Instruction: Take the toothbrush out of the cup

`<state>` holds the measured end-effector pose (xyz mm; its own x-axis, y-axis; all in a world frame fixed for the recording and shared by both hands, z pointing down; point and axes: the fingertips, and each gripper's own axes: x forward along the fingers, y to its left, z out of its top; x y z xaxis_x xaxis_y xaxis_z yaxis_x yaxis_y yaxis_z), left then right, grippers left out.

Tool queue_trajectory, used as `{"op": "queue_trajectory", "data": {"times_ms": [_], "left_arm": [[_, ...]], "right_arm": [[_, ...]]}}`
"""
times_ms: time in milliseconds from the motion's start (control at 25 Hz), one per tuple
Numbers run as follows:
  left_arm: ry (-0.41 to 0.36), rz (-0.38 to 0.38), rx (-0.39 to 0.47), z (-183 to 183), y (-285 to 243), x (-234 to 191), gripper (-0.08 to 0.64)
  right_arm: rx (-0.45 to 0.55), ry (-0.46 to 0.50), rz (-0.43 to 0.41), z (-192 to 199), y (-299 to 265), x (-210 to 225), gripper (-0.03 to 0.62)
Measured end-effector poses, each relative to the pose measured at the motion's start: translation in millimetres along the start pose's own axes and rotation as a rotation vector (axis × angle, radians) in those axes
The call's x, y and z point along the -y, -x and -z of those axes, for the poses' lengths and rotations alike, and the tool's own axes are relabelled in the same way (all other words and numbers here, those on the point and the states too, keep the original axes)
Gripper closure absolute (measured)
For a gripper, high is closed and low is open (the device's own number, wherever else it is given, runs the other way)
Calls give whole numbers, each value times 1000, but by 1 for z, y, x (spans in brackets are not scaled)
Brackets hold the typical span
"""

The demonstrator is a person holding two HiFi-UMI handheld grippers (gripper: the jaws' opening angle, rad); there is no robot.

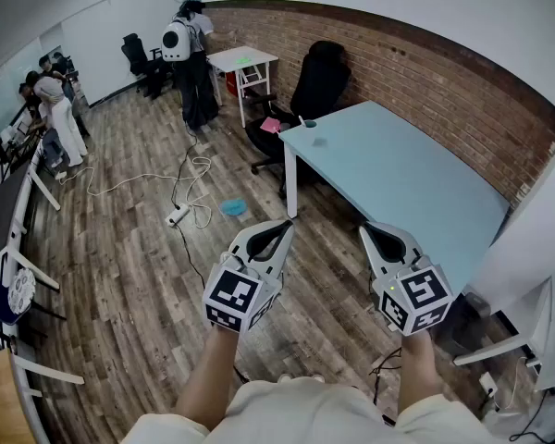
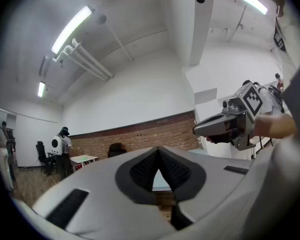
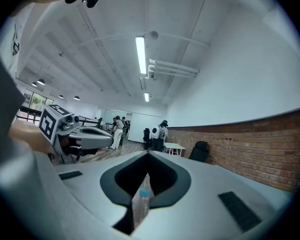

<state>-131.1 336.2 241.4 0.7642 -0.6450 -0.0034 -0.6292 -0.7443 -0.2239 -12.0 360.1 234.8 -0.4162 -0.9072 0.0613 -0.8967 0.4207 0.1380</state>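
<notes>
A small teal cup (image 1: 309,123) stands at the far corner of the light-blue table (image 1: 398,178); it is too small to tell a toothbrush in it. In the head view both grippers are held level over the wooden floor, well short of the table. My left gripper (image 1: 287,223) has its jaws together with nothing between them; in the left gripper view (image 2: 159,149) its tips meet. My right gripper (image 1: 363,227) also looks shut and empty, with its tips touching in the right gripper view (image 3: 148,154). Each gripper shows in the other's view.
A black office chair (image 1: 314,86) stands at the table's far end, with a small white table (image 1: 243,60) behind it. A cable and power strip (image 1: 176,215) and a blue disc (image 1: 233,207) lie on the floor. People stand at the back left. A brick wall runs behind the table.
</notes>
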Motion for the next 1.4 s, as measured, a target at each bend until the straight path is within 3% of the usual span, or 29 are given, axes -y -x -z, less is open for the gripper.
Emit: {"op": "queue_trajectory", "data": {"times_ms": [160,600,920,1120,1400], "left_arm": [[-11,-2,-8,4,-9,2,554],[-30,-8,-45,14,-33,18,554],[-23,-31,-62,20,-50,37,552],[4,-48,-80,31,-59,36,552],[1,-51,-78,40,-84,23,554]], "right_arm": [[24,-54,3,2,1,11,578],[5,-51,27,20,6,44,578],[0,-67,-4,32,15,67,577],[-5,-95,14,41,16,84,577],[32,-130,-33,42,-7,97,577]]}}
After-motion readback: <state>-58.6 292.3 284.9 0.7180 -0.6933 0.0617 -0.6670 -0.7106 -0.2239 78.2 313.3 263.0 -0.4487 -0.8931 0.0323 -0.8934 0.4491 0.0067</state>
